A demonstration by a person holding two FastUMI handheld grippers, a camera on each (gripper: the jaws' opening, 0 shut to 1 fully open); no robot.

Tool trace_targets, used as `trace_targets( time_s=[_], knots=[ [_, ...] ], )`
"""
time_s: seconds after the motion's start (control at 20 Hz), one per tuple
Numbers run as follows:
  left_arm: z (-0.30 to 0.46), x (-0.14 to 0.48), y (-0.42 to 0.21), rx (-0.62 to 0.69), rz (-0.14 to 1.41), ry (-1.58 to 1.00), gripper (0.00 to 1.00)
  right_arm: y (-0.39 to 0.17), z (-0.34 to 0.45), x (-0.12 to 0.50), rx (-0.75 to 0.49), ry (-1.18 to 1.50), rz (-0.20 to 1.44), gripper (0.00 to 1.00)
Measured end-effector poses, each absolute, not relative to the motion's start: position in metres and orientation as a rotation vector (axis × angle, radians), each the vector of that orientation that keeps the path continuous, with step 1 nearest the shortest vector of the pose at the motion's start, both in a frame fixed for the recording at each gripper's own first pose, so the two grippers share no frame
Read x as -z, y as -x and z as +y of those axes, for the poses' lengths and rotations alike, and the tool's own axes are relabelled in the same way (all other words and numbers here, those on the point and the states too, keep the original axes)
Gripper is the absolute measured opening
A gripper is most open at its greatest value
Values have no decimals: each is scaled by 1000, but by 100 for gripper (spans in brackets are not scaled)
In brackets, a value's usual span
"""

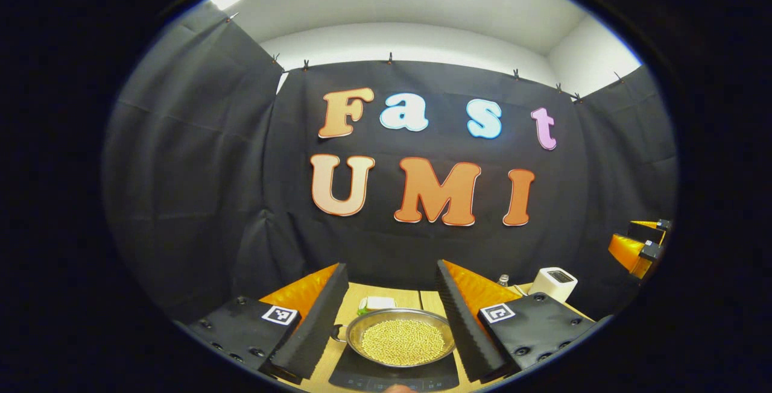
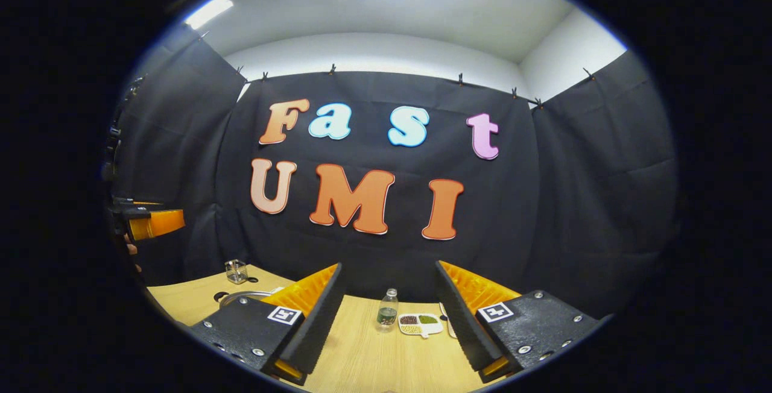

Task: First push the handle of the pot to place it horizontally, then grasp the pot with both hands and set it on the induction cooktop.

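- The left gripper (image 1: 391,314) hangs above the table (image 1: 431,302) with its fingers spread wide apart and nothing between them but air.
- Below and beyond the gap, in the left gripper view, the pot (image 1: 402,337) — a shallow metal pan heaped with small pale beans — sits on the dark induction cooktop (image 1: 395,376), its small handle (image 1: 339,334) poking out at the left rim.
- Behind the pot lies a small white-and-green pack (image 1: 375,304); off to the right stands a white boxy appliance (image 1: 553,284), with the other gripper (image 1: 639,247) at the far right edge.
- The right gripper (image 2: 389,314) is likewise parted and holds nothing, poised over bare tabletop.
- Ahead of it stand a small glass bottle (image 2: 387,308) and a white divided dish (image 2: 420,322) of dark and green contents — a glass jar (image 2: 236,271) farther left.
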State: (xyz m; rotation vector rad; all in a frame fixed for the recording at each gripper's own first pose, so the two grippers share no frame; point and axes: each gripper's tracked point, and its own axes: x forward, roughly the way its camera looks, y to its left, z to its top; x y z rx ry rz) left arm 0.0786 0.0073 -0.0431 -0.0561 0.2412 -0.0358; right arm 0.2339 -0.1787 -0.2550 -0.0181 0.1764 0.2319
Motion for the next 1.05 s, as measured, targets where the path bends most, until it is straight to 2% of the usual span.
trace_targets(
  time_s=[0.1,0.15,0.2,0.35,0.4,0.45,0.5,0.7,0.75,0.8,0.85,0.9,1.05],
  knots=[
    [10,29,-65,29,212,39,97,-225,-181,239,-244,2,138,88],
    [3,26,-57,38,212,72,97,-223,-182,228,-244,-6,106,97],
    [-8,25,-51,66,222,124,97,-222,-183,219,-242,-15,71,93],
    [0,-2,-37,35,165,138,97,-206,-178,206,-255,-3,13,93],
    [3,-14,-33,29,134,116,94,-202,-175,205,-261,15,8,97],
    [2,-25,-28,26,107,92,97,-198,-175,201,-265,25,1,97],
    [2,-30,-24,21,91,77,97,-195,-174,196,-269,26,-8,94],
    [13,-39,-8,-15,52,32,97,-176,-161,182,-327,-51,-4,95],
    [16,-40,-5,-23,47,35,94,-175,-163,180,-332,-61,-7,95],
    [18,-45,-4,-28,38,39,92,-179,-168,180,-318,-45,-13,95],
    [22,-49,-2,-32,37,43,97,-184,-179,183,-285,-14,-10,95],
    [25,-50,-2,-39,41,56,97,-188,-186,186,-258,10,-4,95],
    [29,-57,-6,-45,37,61,97,-183,-185,184,-267,-4,12,95]
  ],
)
